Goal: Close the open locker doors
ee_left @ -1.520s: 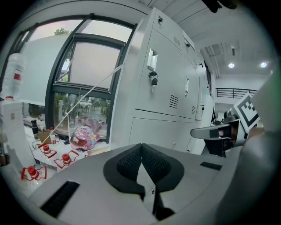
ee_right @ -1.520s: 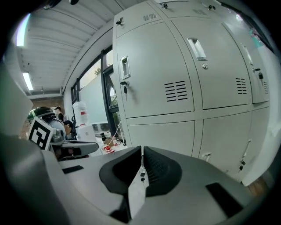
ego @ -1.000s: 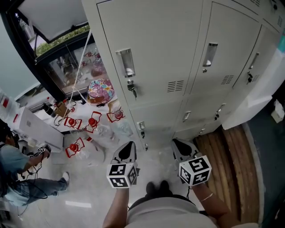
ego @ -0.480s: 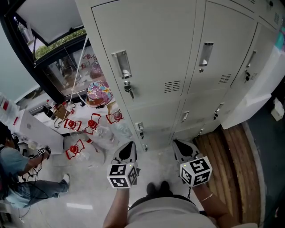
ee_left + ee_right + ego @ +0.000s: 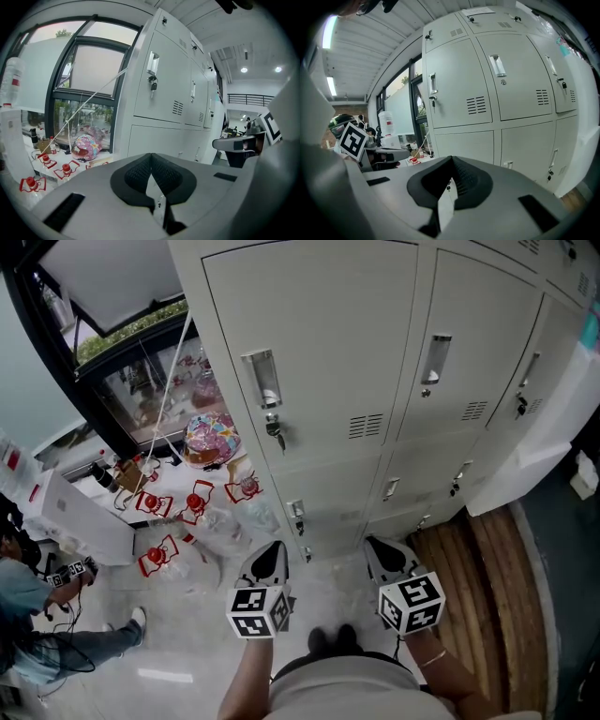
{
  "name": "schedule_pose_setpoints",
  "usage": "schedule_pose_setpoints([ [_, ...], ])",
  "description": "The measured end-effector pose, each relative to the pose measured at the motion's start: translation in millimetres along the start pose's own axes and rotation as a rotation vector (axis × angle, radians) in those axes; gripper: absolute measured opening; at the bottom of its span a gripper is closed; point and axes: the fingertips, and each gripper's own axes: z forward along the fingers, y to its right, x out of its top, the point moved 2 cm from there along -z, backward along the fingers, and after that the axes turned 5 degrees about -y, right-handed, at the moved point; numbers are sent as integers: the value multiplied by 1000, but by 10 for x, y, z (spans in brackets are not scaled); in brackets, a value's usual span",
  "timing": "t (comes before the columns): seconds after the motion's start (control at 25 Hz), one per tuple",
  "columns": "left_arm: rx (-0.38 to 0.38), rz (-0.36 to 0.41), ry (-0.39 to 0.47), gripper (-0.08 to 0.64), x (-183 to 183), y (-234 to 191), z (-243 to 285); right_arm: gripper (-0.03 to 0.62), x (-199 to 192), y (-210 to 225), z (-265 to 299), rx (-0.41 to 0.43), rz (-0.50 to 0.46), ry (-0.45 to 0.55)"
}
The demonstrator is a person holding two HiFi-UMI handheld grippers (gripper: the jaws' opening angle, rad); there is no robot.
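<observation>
A bank of pale grey lockers point(image 5: 375, 381) stands in front of me. Its near doors lie flush, each with a recessed handle point(image 5: 262, 379), and a key hangs in one lock point(image 5: 275, 432). At the far right a pale panel point(image 5: 553, 442) juts out from the locker front and looks like an open door. My left gripper point(image 5: 271, 549) and right gripper point(image 5: 378, 545) hover low over the floor, short of the bottom lockers. Both are shut with nothing between the jaws, as the left gripper point(image 5: 151, 157) and right gripper point(image 5: 451, 161) views show.
Left of the lockers is a window with a colourful helmet point(image 5: 211, 435) below it, and red-framed items point(image 5: 155, 554) and plastic bags lie on the floor. A person point(image 5: 37, 624) sits at the far left. Wooden planks point(image 5: 478, 577) cover the floor at right.
The head view has shifted slightly. Both grippers hold the same place and stay shut. The person at the left has lowered a hand a little.
</observation>
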Motion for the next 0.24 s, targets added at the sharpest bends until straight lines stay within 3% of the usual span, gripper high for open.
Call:
schedule_pose_setpoints([
  [0.24, -6, -7, 3, 20, 13, 5, 12, 3, -42, 26, 17, 0, 20, -13],
])
